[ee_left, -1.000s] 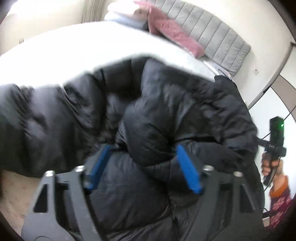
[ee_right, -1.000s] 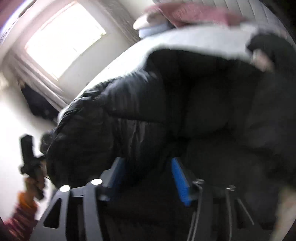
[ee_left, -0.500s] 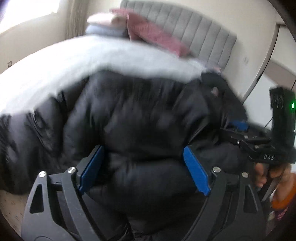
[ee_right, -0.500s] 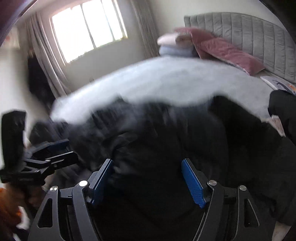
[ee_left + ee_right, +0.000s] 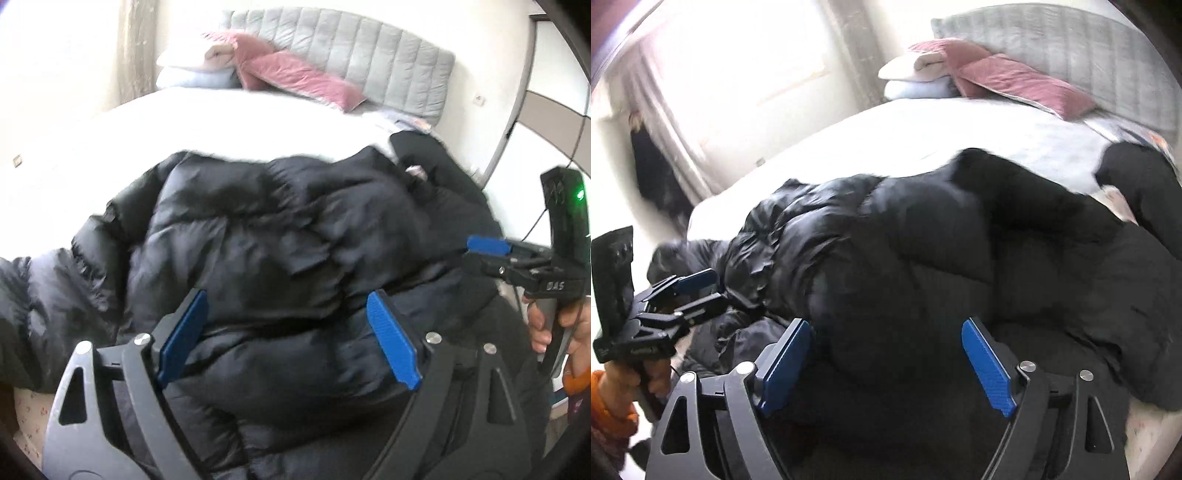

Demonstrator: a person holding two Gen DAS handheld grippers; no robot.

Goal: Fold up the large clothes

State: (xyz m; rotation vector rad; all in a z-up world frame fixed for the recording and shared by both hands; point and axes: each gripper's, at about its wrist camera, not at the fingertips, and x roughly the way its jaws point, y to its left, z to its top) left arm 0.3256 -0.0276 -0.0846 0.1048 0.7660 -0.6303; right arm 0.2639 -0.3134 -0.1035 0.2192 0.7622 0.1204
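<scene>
A large black puffer jacket [image 5: 280, 229] lies bunched in thick folds on the near part of a white bed [image 5: 229, 122]. My left gripper [image 5: 288, 321] stands open just over the jacket's near edge, its blue pads [image 5: 393, 341] wide apart and a puffy fold showing between them without being pinched. In the right wrist view the same jacket [image 5: 923, 251] fills the middle. My right gripper [image 5: 886, 354] hovers over it with its jaws opening, fabric below and between the pads but not gripped. Each gripper also shows in the other's view: the right gripper [image 5: 487, 247] and the left gripper [image 5: 696, 280].
A grey padded headboard [image 5: 369, 62] stands at the far end, with pink and pale pillows [image 5: 295, 74] stacked before it. A second dark garment [image 5: 1137, 177] lies at the bed's right side. A bright window [image 5: 738, 51] and curtain are on the left. A hand [image 5: 543, 328] holds the right gripper's handle.
Both grippers have widened their jaws and let go of the jacket folds they pinched. Both have drawn back from the jacket, so more of the bed and headboard shows.
</scene>
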